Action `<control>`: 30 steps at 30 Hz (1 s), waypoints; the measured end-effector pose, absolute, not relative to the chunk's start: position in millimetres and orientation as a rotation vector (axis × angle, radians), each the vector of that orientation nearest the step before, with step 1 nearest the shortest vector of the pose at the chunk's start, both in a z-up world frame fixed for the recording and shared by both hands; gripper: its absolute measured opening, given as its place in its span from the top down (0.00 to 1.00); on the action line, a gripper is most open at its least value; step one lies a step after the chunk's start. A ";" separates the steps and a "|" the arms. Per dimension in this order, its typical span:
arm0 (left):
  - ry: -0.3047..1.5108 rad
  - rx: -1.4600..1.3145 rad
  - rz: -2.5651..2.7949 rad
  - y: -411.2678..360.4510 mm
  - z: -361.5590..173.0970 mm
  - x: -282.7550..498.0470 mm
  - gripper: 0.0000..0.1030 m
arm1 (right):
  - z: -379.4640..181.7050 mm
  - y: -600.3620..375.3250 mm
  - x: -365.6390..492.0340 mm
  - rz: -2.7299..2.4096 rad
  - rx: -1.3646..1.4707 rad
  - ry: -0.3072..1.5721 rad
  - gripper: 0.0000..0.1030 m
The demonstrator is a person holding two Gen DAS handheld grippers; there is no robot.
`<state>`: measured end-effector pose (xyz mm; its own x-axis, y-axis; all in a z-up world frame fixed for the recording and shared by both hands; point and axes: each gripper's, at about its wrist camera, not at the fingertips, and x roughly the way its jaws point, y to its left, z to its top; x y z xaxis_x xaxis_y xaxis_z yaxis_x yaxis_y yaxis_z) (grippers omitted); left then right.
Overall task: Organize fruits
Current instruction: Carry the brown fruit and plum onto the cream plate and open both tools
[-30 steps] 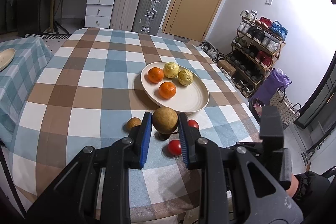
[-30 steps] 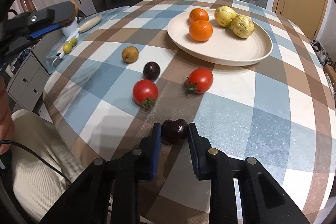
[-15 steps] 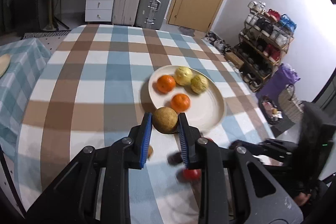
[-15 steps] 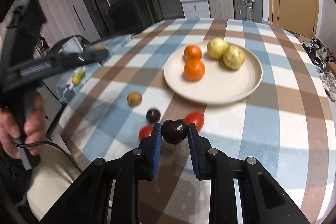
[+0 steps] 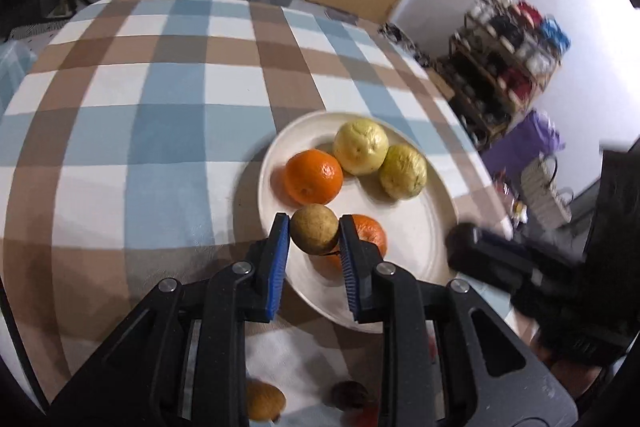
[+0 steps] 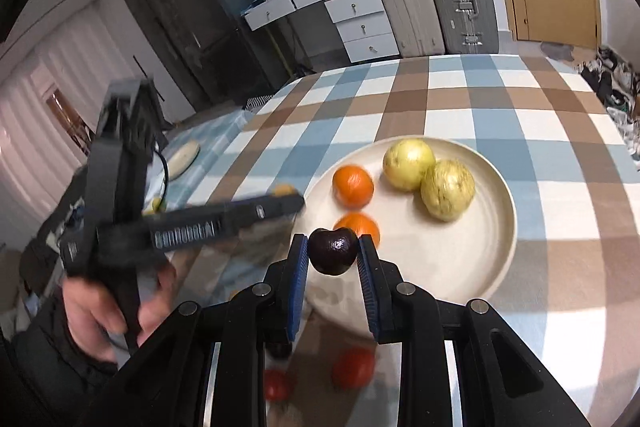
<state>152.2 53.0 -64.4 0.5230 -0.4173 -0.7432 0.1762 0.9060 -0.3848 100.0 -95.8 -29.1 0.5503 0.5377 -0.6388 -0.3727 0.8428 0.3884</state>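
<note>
1. Two grippers each pinch one fruit above the checked tablecloth [image 5: 168, 99].
2. Near the camera, the left gripper [image 5: 314, 239] squeezes a round brown fruit [image 5: 315, 234] between its blue pads, over the plate's [image 5: 424, 239] 7 o'clock edge.
3. The right gripper [image 6: 333, 255] squeezes a dark purple fruit [image 6: 333, 255], also over the plate's near edge.
4. Under the right gripper, two red tomatoes [image 6: 353, 367] lie blurry on the cloth.
5. On the plate, one orange [image 5: 370, 233] sits at 6 o'clock and another orange [image 5: 314, 177] at 9 o'clock.
6. Farther back, two yellow-green fruits [image 5: 361, 146] touch each other at about 12 o'clock.
7. A hand [image 6: 100, 311] holds the left gripper's handle.
</note>
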 end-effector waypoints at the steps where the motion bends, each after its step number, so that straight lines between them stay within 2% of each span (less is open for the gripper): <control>1: 0.960 -0.268 -0.362 51.5 -67.0 154.7 0.79 | -29.4 -94.5 107.9 0.540 0.221 0.828 0.75; 11: 0.979 -0.210 -0.365 40.6 -77.0 169.7 0.78 | -40.1 -83.5 158.8 0.487 0.231 0.846 0.75; 27: 0.972 -0.284 -0.392 46.8 -74.5 169.2 0.78 | -61.1 -82.7 168.4 0.453 0.301 0.896 0.74; 30: 0.976 -0.283 -0.372 50.0 -76.0 170.0 0.68 | -60.1 -83.6 166.9 0.446 0.300 0.889 0.62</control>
<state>170.0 50.0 -76.0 0.5057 -0.4287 -0.7487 0.1784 0.9010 -0.3954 166.9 -83.6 -60.1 0.5484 0.4915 -0.6765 -0.2481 0.8682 0.4297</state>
